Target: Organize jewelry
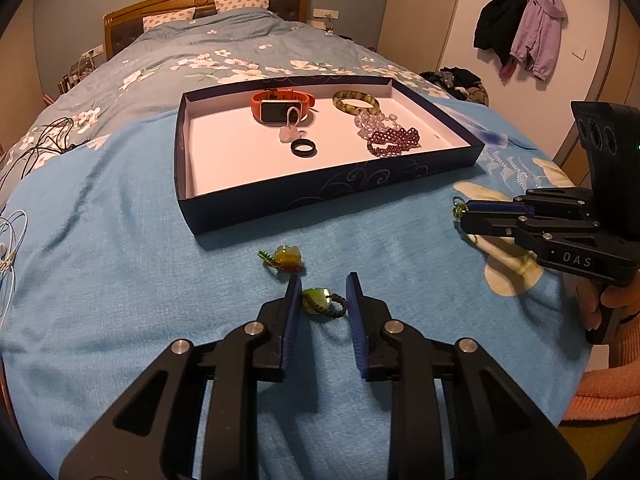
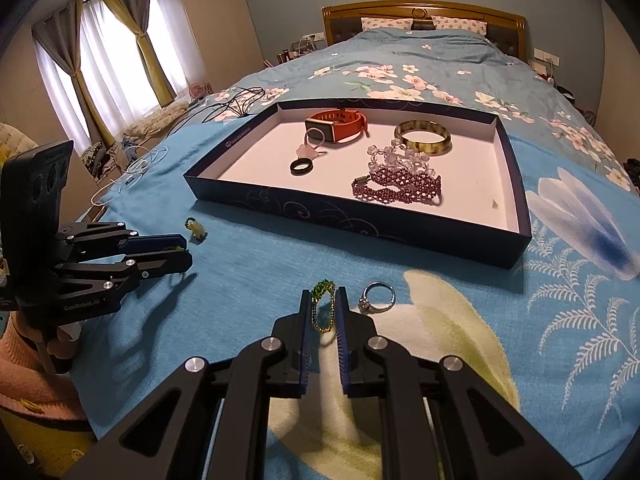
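Observation:
A dark blue tray (image 1: 320,200) (image 2: 320,216) lies on the blue bedspread. It holds an orange watch (image 1: 280,108), a green-brown bangle (image 1: 356,102), clear beads (image 2: 400,158), a purple bead bracelet (image 1: 394,142), a black ring (image 1: 304,148) and a pink pendant (image 1: 290,132). My left gripper (image 1: 323,280) (image 2: 186,250) is shut on a green jade pendant (image 1: 316,300) with a dark cord. A second yellow-green pendant (image 1: 286,258) (image 2: 196,230) lies just ahead of it. My right gripper (image 2: 324,294) (image 1: 464,216) is shut on a green bead chain (image 2: 322,308). A silver ring (image 2: 378,296) lies to its right.
Black cables (image 1: 40,148) and a white cable (image 2: 132,168) trail over the bed's left side. Pillows and a wooden headboard (image 1: 208,0) are at the far end. Coats (image 1: 520,36) hang on the right wall. A hand in an orange sleeve (image 1: 612,308) holds the right gripper.

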Tool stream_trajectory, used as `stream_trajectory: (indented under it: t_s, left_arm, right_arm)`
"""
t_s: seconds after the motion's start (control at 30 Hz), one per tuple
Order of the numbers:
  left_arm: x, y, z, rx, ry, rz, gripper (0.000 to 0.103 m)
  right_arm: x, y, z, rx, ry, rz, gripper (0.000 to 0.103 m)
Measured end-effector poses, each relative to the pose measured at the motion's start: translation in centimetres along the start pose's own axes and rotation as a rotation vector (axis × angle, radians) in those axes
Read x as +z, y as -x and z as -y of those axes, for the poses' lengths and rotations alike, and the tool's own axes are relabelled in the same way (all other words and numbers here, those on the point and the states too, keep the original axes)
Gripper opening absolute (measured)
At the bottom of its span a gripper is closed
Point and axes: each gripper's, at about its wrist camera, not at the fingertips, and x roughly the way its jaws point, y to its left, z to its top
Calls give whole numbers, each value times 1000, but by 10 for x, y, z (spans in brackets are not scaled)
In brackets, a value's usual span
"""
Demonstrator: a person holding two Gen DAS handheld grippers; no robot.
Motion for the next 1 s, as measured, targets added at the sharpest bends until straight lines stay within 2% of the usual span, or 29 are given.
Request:
stream_trajectory:
  t_s: [0.5, 1.0]
  left_arm:
    - [12, 24, 3, -5, -15, 84, 23]
    - [47, 35, 8, 7, -54, 167, 23]
  right_arm:
    - [9, 24, 0, 8, -3, 97, 10]
    - [30, 33, 4, -6, 8, 159, 10]
